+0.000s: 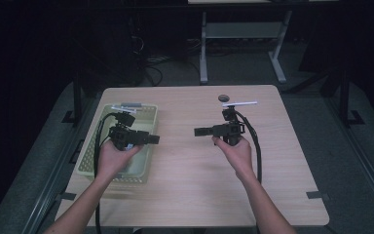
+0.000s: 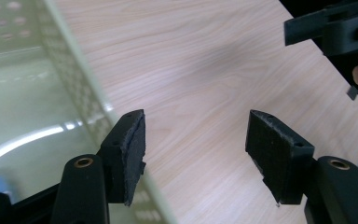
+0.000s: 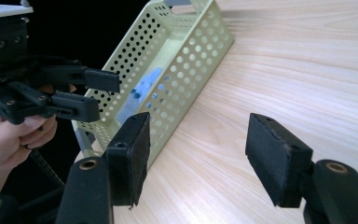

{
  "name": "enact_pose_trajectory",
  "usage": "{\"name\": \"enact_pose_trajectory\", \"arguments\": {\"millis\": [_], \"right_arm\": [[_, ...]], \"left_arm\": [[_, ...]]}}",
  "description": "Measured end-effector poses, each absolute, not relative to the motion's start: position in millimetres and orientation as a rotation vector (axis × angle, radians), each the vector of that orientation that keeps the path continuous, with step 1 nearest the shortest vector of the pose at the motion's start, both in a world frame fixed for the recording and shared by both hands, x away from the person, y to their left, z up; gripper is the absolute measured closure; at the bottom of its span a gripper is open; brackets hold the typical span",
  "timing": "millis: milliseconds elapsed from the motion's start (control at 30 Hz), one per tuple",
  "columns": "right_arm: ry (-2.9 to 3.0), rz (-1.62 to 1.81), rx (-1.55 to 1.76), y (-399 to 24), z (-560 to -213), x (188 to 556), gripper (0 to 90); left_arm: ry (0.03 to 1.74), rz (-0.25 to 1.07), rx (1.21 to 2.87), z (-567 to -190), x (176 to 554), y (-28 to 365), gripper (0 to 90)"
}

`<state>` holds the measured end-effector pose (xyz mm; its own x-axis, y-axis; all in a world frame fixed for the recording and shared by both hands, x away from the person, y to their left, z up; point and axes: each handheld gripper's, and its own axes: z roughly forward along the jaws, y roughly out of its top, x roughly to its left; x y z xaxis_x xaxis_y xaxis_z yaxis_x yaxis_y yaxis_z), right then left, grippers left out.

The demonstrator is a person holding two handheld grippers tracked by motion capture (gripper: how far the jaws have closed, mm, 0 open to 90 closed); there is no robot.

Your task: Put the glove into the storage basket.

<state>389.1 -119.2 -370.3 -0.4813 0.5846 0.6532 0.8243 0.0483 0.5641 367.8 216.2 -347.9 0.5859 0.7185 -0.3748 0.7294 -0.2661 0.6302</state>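
A pale green perforated basket (image 1: 85, 161) stands at the table's left side. My left gripper (image 1: 156, 140) hovers over the basket's right rim (image 2: 74, 70) with its jaws pointing right. It is open, with only bare wood between the pads (image 2: 196, 116). My right gripper (image 1: 196, 131) is held over the middle of the table, jaws pointing left toward the other gripper. It is open too, nothing between its pads (image 3: 198, 119). The two sets of fingertips face each other, a short gap apart. A blue object (image 3: 144, 88) lies inside the basket (image 3: 186, 60).
The light wooden table (image 1: 185, 185) is bare between and in front of the hands. A small dark round thing (image 1: 224, 98) sits at the far edge. Beyond the table stand a white desk frame (image 1: 204, 48) and floor cables.
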Motion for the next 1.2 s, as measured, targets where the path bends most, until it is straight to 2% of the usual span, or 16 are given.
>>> {"name": "enact_pose_trajectory", "arguments": {"millis": [433,1200], "right_arm": [[-2.072,-1.408,-1.503,-149.6,-375.8,375.9,34.9],[-2.01,-1.409,-1.627,-198.6,-395.3,357.4,32.3]], "left_arm": [[1.077,-0.044,2.029,-346.9,358.6,188.2,35.1],[0.986,-0.107,2.063,-362.8,342.3,141.6,32.7]]}}
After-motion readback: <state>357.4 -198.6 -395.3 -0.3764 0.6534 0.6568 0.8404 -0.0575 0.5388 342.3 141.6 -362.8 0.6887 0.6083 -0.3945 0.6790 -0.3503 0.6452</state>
